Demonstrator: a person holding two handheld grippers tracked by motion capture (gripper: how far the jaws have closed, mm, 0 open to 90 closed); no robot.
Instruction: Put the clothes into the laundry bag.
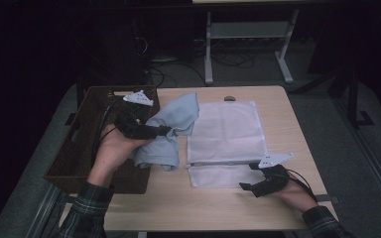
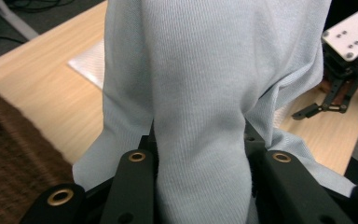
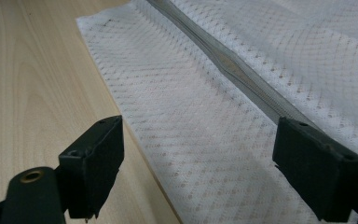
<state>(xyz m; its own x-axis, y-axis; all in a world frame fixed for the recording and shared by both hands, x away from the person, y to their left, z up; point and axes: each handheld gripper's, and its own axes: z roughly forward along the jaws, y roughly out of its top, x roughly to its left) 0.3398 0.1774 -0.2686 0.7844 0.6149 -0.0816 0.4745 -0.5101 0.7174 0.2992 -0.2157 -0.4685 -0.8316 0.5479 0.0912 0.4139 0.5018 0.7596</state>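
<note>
High view shows your left gripper clamped on the pale blue garment, lifted between the wicker basket and the white mesh laundry bag — the cloth droops on both sides of the jaws. Left gripper view has the knit bunched between them. Your right gripper rests at the bag's near right corner, jaws apart — one over the mesh, one over bare table, gripping nothing.
</note>
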